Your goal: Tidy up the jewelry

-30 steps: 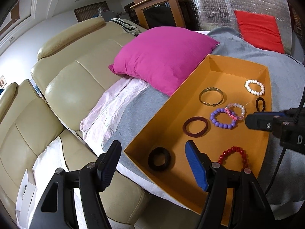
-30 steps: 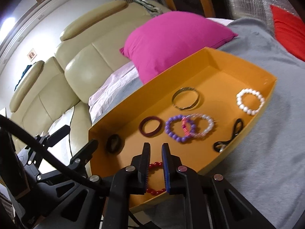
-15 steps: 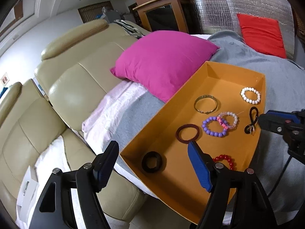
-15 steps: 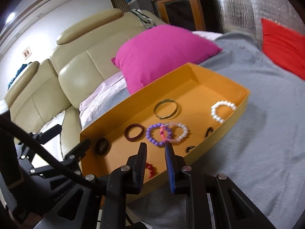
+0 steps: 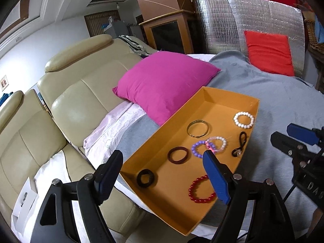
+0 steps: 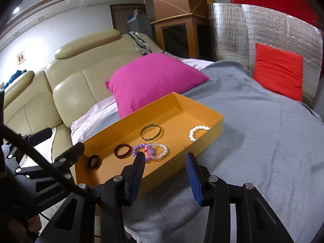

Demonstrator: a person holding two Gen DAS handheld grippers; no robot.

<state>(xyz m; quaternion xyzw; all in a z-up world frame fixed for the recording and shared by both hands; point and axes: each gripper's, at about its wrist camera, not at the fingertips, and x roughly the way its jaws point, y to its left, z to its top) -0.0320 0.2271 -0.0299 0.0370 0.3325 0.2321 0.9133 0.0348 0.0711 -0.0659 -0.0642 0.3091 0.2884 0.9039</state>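
An orange tray (image 5: 214,103) (image 6: 210,139) lies on a grey blanket. It holds a red bead bracelet (image 5: 200,190), a black ring (image 5: 145,178) (image 6: 93,161), a dark red bangle (image 5: 178,155) (image 6: 122,151), a purple bead bracelet (image 5: 197,149) (image 6: 141,149), a clear pink bead bracelet (image 5: 217,142) (image 6: 161,151), a metal bangle (image 5: 197,128) (image 6: 150,132), a white bead bracelet (image 5: 243,119) (image 6: 197,132) and a black cord (image 5: 240,146). My left gripper (image 5: 162,174) is open and empty over the tray's near end. My right gripper (image 6: 165,174) is open and empty at the tray's near wall.
A magenta pillow (image 5: 164,85) (image 6: 151,81) leans behind the tray. A beige leather sofa (image 5: 66,105) stands to the left. A red cushion (image 5: 269,52) leans on silver foil at the back. The grey blanket (image 6: 263,133) spreads to the right.
My right gripper has opened from nearly shut and pulled back and right of the tray. My left gripper has drawn back and up, still open.
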